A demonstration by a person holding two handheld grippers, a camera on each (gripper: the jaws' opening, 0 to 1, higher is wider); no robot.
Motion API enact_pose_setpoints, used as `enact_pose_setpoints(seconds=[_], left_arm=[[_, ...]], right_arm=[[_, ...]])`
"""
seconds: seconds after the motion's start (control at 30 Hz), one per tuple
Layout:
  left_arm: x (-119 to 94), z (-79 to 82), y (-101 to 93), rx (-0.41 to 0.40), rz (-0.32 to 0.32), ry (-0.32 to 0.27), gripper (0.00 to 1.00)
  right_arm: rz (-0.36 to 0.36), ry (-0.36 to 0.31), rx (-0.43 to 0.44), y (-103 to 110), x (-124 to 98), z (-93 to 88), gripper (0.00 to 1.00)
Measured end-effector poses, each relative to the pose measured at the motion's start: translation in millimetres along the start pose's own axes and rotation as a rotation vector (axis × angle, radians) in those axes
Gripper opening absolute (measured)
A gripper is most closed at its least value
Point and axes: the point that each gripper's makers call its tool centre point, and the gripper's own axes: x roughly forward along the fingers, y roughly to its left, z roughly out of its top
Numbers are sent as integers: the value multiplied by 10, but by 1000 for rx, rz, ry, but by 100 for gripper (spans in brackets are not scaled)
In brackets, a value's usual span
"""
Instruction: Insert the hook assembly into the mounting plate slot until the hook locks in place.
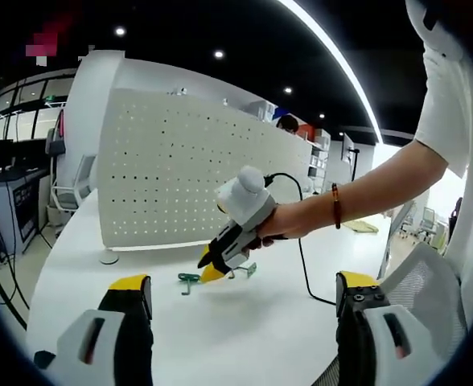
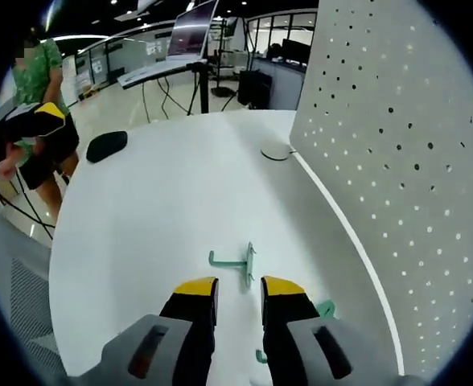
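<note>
A green hook point(image 2: 235, 261) lies flat on the white table point(image 2: 164, 201), just ahead of my right gripper point(image 2: 240, 293). Its jaws stand a narrow gap apart with nothing between them. A second green hook piece point(image 2: 326, 308) sticks out from under the right jaw. The white pegboard point(image 2: 405, 161) stands upright to the right. In the left gripper view, a hand holds the right gripper point(image 1: 212, 269) tip-down over the green hooks point(image 1: 190, 280), in front of the pegboard point(image 1: 180, 177). My left gripper point(image 1: 242, 293) hangs back, wide open and empty.
The pegboard stands on round feet point(image 2: 277, 151). A black cable point(image 1: 302, 257) trails from the right gripper across the table. A dark oval object point(image 2: 106, 145) lies near the far table edge. A mesh chair point(image 1: 421, 281) stands at the right, with desks and monitors beyond.
</note>
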Motion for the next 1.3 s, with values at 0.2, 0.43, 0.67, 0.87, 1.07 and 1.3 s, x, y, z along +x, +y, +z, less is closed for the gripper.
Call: enact_pose_setpoints(seconds=[0.2, 0.43, 0.67, 0.87, 1.07, 1.3], left_arm=[[2, -13, 48, 1, 5, 3, 97], [5, -37, 75, -7, 10, 2, 97], [27, -56, 78, -6, 13, 4, 97], [38, -74, 85, -13, 21, 9, 97], [59, -89, 65, -11, 16, 16, 96], [82, -73, 63, -6, 14, 15, 96]], right_arm=[[3, 28, -5, -37, 71, -29, 17], [-1, 62, -21, -55, 132, -72, 13], [1, 77, -19, -86, 194, -99, 12], [7, 87, -16, -89, 234, -114, 9], [15, 93, -5, -75, 248, -134, 5], [11, 91, -9, -94, 263, -122, 3]])
